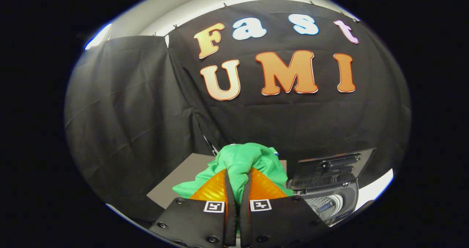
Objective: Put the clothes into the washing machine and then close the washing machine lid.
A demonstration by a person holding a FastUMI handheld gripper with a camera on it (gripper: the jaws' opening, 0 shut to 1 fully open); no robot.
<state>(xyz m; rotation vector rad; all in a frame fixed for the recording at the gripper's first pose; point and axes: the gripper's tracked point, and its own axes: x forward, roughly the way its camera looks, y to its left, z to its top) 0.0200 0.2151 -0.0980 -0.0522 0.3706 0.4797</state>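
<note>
A green garment (244, 159) is bunched up between my two orange fingers (212, 189), and it hangs in the air above the grey tabletop (183, 182). My gripper (239, 178) is shut on the cloth, which bulges above and around the fingertips. To the right of the fingers and lower down stands a small dark toy washing machine (331, 200). Its lid (331, 167) is raised upright at the back, and the pale drum (324, 206) shows through the open top.
The black cloth wall of the booth rises behind the table and wraps round to the left. The grey tabletop ends in a near edge just left of my fingers.
</note>
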